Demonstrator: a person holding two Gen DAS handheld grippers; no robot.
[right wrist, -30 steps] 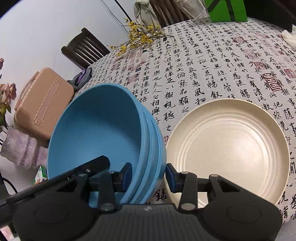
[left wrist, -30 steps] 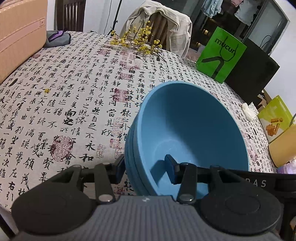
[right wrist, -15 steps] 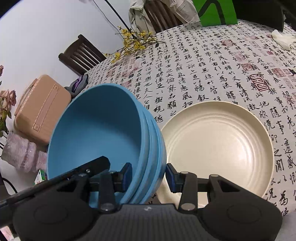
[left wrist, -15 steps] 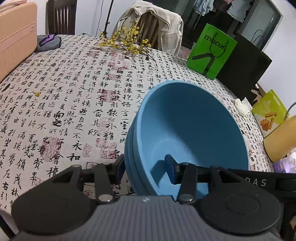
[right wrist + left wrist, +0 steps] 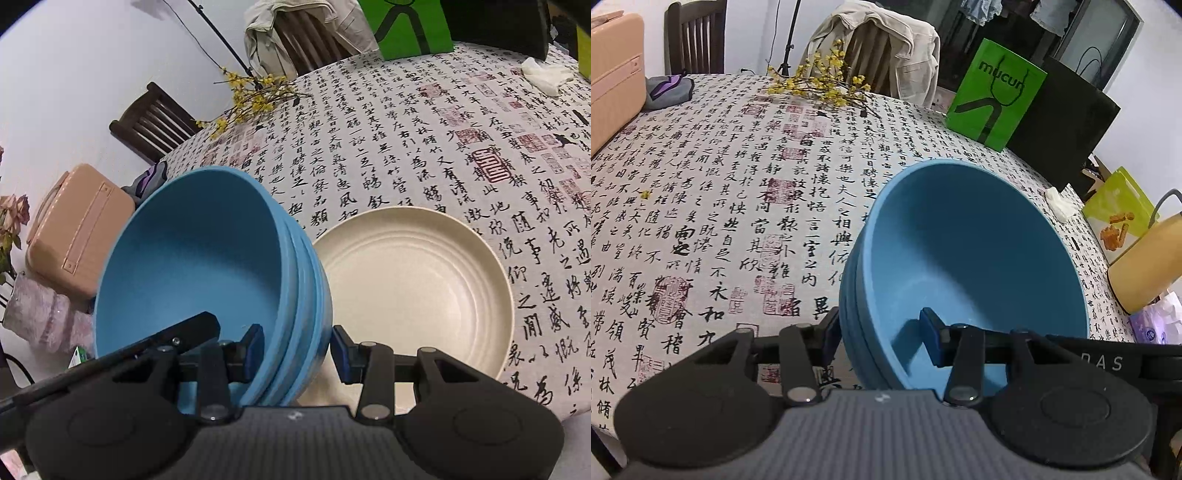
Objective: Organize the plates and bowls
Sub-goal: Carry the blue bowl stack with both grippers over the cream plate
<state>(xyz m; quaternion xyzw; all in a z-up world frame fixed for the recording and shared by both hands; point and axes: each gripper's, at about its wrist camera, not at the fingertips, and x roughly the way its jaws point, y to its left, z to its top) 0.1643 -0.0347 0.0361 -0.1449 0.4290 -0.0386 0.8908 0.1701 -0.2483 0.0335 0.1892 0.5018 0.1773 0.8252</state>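
A stack of nested blue bowls is held between my two grippers above the calligraphy tablecloth. My left gripper is shut on the stack's rim, one finger inside and one outside. My right gripper is shut on the opposite rim of the same stack, one finger inside and one outside. A cream plate lies on the cloth just right of the stack in the right wrist view.
A green paper bag and a black bag stand at the table's far edge. Yellow flower sprigs lie at the back. A pink case sits at the left. A yellow object and a snack box are at the right.
Both grippers have kept their hold on the bowl stack. The stack has moved a little away from the pink case and more of the table's far side shows.
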